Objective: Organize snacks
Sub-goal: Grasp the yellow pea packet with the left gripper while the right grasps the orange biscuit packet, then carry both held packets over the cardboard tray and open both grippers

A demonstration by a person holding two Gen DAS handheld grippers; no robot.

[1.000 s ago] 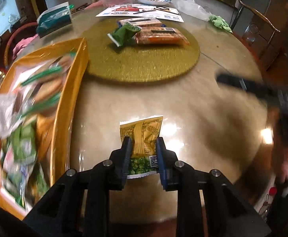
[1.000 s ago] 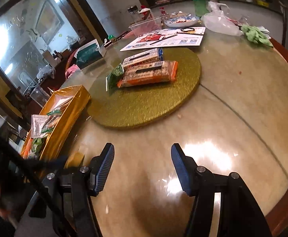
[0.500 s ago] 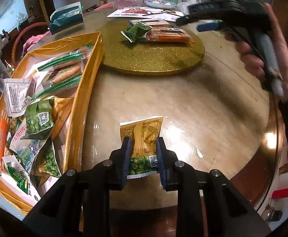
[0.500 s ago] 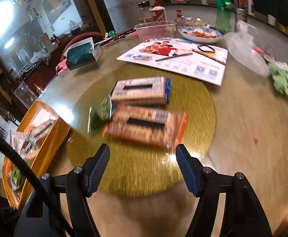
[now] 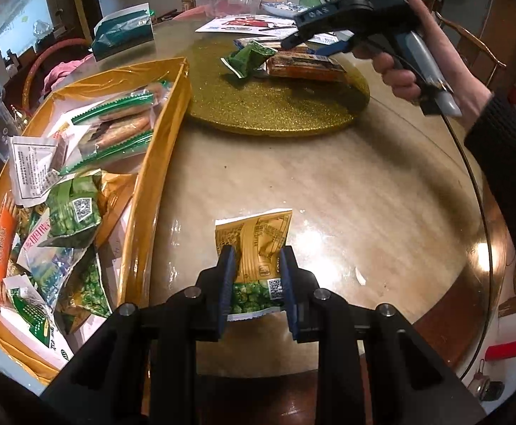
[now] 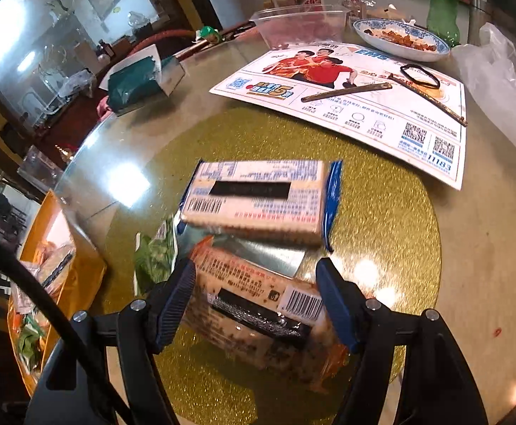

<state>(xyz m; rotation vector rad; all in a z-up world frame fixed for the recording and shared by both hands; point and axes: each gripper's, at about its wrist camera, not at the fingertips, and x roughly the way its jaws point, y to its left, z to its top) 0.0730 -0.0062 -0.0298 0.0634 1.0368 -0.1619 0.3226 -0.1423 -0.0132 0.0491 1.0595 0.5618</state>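
Glossy marble tabletop (image 5: 329, 184): nearest, the left gripper (image 5: 258, 269) is clamped on one yellow-and-green pea packet (image 5: 254, 248) beside the gold tray (image 5: 151, 191) of snacks. Farther, the right gripper (image 6: 256, 299), jaws spread, straddles an orange-trimmed biscuit pack (image 6: 258, 315); one blue-ended pack (image 6: 258, 200) and one green packet (image 6: 153, 258) share the gold mat (image 6: 382, 219).

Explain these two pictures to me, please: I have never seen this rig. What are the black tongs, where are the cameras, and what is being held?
No robot here: a person holds a two-finger gripper in each hand, each carrying a fisheye camera looking along its fingers. The left view shows the left gripper shut on a small pea snack packet above the round table, beside a golden tray full of snacks. The right gripper is seen there reaching over the glittery gold mat. The right view shows that gripper open around an orange-wrapped cracker pack, not yet closed; a blue-ended pack lies behind.
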